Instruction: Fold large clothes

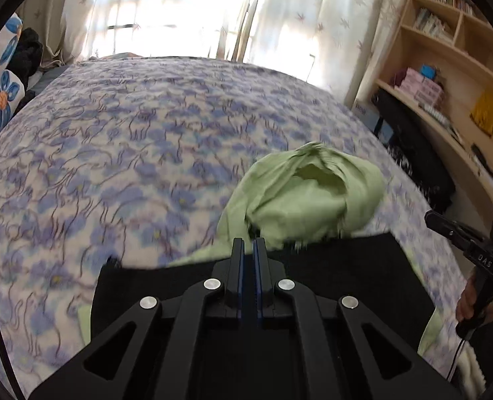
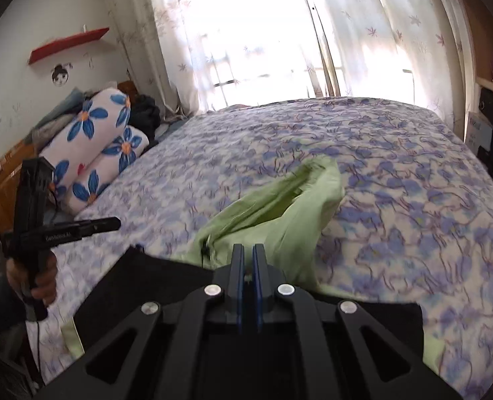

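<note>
Cloth comes first: a light green garment [image 1: 306, 196] lies bunched on the bed, billowed up in a hollow fold, with more of it trailing back under a black garment [image 1: 346, 266] spread flat across the near edge. From my left wrist camera the green heap sits at about one o'clock from my left gripper [image 1: 249, 245], just past the tips; from my right wrist camera the same green garment [image 2: 279, 220] rises at twelve to one o'clock ahead of my right gripper [image 2: 248, 250], and the black garment [image 2: 146, 283] stretches toward nine o'clock below it. My left fingers [image 1: 238, 253] are drawn nearly together with only a thin slit between the blue pads, and I cannot tell whether any cloth is pinched there. My right fingers [image 2: 237, 256] stand the same way, almost shut, a pale speck in the slit; whether that is fabric I cannot say. Both tips hover over the seam where black meets green. In the right view my other gripper [image 2: 63, 230] shows at nine o'clock, held in my left hand [image 2: 43, 280]; in the left view the right one [image 1: 459, 233] shows at three o'clock. Under everything lies the bedspread [image 1: 113, 166], white with blue-violet flowers. Flowered pillows [image 2: 96, 153] are stacked at ten o'clock in the right view, sunlit curtains [image 1: 313, 16] hang at twelve, and a wooden bookshelf [image 1: 446, 50] stands at two o'clock in the left view.
</note>
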{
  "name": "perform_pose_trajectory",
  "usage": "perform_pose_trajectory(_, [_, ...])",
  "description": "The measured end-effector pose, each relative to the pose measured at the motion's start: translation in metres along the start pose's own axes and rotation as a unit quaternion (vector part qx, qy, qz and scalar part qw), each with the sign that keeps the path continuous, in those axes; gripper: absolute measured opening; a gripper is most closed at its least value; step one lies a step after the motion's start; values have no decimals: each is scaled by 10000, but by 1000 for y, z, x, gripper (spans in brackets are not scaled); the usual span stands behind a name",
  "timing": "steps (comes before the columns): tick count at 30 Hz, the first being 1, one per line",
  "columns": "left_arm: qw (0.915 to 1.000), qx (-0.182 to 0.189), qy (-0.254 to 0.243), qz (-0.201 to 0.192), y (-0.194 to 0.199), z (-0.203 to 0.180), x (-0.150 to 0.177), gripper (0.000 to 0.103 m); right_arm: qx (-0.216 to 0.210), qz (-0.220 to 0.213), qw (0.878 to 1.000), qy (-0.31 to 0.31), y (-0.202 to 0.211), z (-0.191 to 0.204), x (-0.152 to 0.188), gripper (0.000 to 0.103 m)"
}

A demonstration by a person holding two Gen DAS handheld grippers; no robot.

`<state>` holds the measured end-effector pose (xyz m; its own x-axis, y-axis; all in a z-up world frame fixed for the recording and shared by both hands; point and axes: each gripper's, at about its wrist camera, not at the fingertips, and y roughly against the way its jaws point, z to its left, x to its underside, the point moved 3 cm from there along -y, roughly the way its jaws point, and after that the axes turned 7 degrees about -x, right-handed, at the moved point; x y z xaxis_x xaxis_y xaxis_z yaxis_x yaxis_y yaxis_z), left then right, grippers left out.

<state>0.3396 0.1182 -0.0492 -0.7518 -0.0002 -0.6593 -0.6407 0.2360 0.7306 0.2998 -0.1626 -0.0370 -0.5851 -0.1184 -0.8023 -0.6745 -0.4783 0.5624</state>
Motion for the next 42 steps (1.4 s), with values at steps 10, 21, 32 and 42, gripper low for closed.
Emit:
perform_pose_trajectory(10, [9978,-200,-215,591,-29,-17,24,15,243,678,9960,-535,-11,-10,18,2])
perform_pose_trajectory(21, [9954,-437,-203,833,-143,-23,-72,63,791,781,9801,-1648,-84,-97,-57,65])
perform_pose_trajectory(32, [9799,-621,-727,1751,-292,-32,-94,63,1094,1783,9531,-2187,-190,-177,-43,65])
perform_pose_trajectory(42, [9838,-271,-965,1485,-289,-55,-99,1,595,1812,9573,-2174,-215,-181,-34,26])
